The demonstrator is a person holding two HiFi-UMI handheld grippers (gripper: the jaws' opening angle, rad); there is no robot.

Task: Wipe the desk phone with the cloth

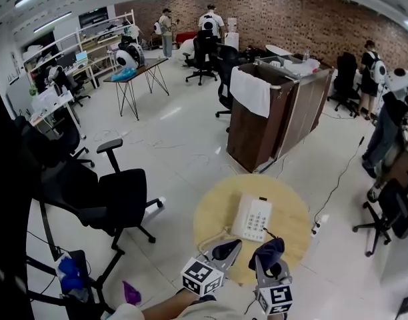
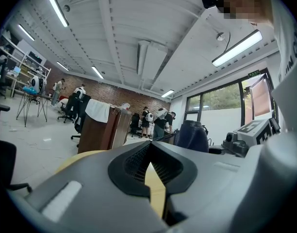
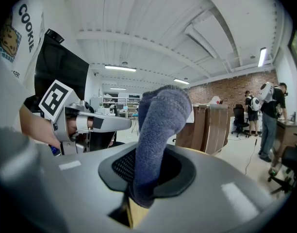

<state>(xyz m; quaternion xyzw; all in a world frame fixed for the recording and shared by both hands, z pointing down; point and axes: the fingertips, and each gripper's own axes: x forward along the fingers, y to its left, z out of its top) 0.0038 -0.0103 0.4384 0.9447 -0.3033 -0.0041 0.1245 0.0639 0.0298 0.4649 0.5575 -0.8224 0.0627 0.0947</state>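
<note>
A white desk phone (image 1: 252, 217) lies on a small round wooden table (image 1: 214, 215), its cord trailing off the near left side. My right gripper (image 1: 269, 264) hovers over the table's near edge, shut on a dark blue cloth (image 1: 266, 251) that bulges up between its jaws. In the right gripper view the cloth (image 3: 158, 135) stands up out of the closed jaws. My left gripper (image 1: 227, 251) is beside it to the left, shut with nothing in it. In the left gripper view its jaws meet over the table top (image 2: 156, 188) and the cloth (image 2: 191, 135) shows to the right.
A black office chair (image 1: 101, 199) stands left of the table. Behind the table is a brown wooden cabinet (image 1: 277, 115) with a white towel (image 1: 251, 91) draped over it. A cable (image 1: 337, 179) runs across the floor at right. Several people stand at the far brick wall.
</note>
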